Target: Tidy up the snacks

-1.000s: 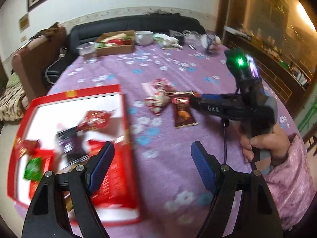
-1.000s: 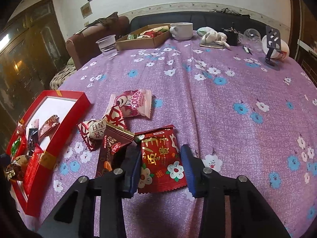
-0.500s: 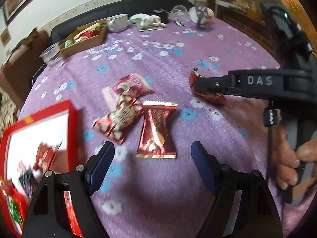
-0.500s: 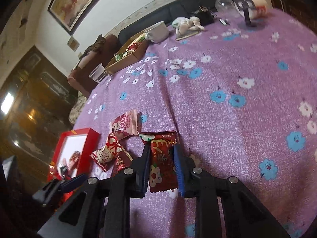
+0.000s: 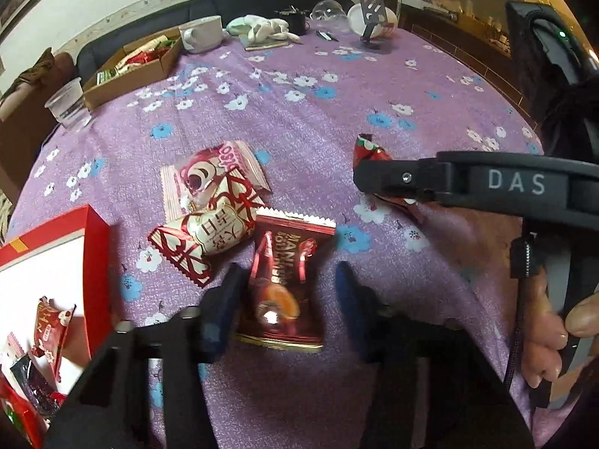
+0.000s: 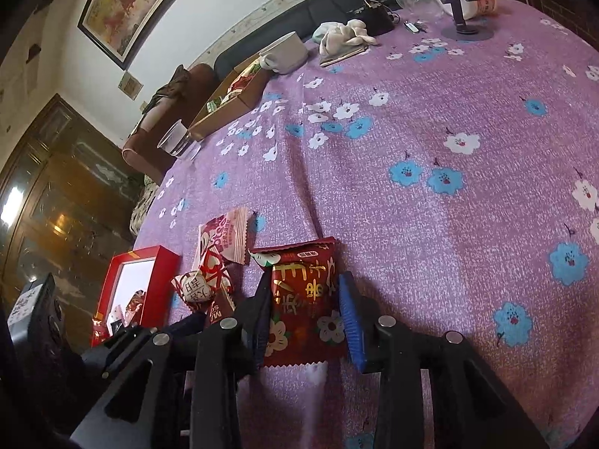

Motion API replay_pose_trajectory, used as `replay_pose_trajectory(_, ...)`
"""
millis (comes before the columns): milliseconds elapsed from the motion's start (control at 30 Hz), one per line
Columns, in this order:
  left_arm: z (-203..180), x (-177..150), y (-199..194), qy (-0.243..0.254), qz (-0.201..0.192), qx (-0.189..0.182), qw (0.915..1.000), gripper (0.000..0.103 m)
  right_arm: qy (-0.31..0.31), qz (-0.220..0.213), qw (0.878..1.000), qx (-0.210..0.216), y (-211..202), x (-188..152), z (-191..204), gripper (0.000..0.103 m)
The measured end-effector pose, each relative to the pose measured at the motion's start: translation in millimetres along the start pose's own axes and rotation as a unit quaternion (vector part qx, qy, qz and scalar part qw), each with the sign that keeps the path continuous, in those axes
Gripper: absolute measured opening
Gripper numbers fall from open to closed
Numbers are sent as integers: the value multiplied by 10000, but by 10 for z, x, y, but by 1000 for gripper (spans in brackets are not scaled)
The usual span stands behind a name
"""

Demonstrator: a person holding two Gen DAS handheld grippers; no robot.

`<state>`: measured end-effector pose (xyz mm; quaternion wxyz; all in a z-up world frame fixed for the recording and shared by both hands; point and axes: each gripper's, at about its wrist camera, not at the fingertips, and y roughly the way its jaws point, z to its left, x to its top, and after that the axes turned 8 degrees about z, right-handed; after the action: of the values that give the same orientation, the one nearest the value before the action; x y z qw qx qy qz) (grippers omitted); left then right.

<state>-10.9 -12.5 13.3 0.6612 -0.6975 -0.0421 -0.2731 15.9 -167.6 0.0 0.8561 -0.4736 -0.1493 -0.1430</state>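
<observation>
Left gripper (image 5: 286, 295) jaws have just been closing, blurred; the dark red packet (image 5: 283, 280) lettered "MANI…" is being straddled at lower centre, pad contact not clear. Right gripper (image 6: 305, 316), arm marked "DAS", is being clamped on the red flowered packet (image 6: 303, 299) with gold characters, jaws just reopened slightly. A pink "DISCO"-like packet (image 5: 209, 179) and a red box (image 5: 56, 247) are being seen left.

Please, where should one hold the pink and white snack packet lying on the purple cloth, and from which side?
Probably grip the pink and white foil snack packet by its crimped right end, coming from above on the far right side. That end lies flat and free on the purple flowered tablecloth, while the red and white wrapped sweet overlaps its near edge.
</observation>
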Motion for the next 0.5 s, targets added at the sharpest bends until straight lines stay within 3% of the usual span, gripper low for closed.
replay_pose_trajectory(133, -12, -36, -23, 33, -44, -1, 10000, 30, -21, 1, 10000, -3, -5, -5, 4, 30)
replay_pose_trajectory(500, -13, -213, -139, -146, -157, -224, 9995, 27, 742, 111, 9944, 747, -74, 11, -269, 28)
